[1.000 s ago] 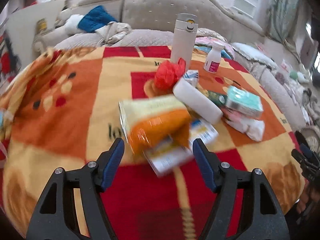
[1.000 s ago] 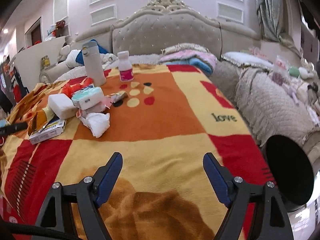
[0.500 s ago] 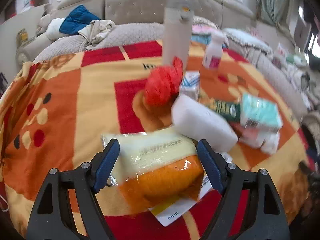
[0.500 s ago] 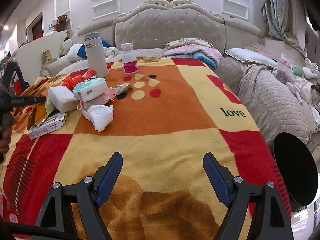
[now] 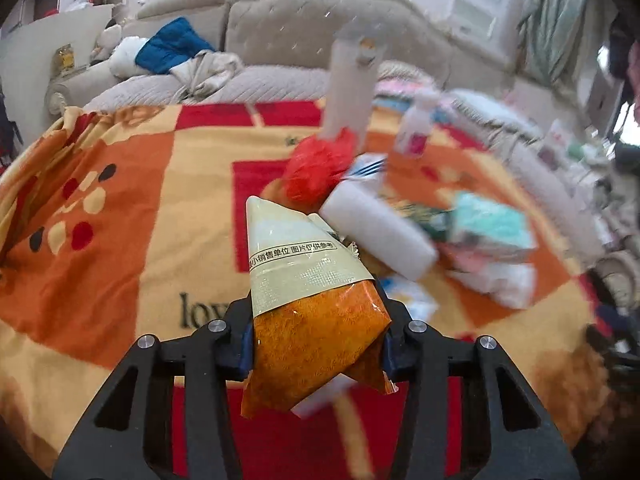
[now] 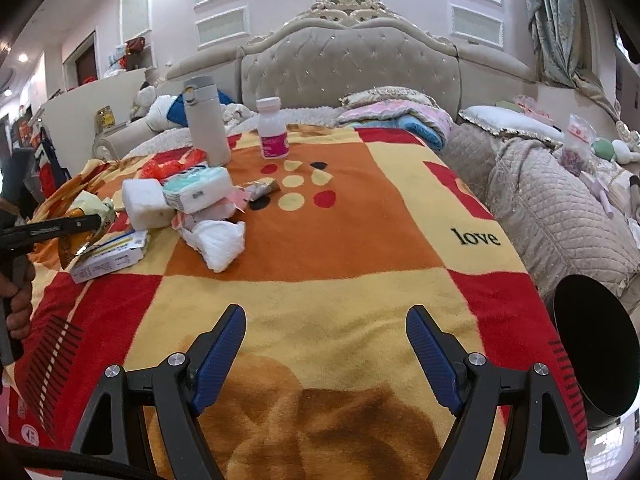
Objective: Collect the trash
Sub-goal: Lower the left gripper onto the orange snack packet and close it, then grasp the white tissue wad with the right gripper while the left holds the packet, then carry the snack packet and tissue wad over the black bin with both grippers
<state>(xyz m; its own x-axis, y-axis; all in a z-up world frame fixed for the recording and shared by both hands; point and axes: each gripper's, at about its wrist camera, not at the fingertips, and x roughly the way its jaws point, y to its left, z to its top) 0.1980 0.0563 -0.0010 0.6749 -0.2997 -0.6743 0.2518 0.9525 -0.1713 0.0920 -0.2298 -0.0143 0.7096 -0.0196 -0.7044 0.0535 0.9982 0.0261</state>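
I have the snack wrapper (image 5: 316,312) low in the centre of the left wrist view, its orange foil end crumpled between the closing jaws of the left gripper (image 5: 316,344), cream end poking up. I'd keep squeezing until the foil stops slipping, then lift clear of the flat box (image 6: 110,254) underneath. The right gripper (image 6: 326,354) hangs wide and empty over the blanket (image 6: 340,280).
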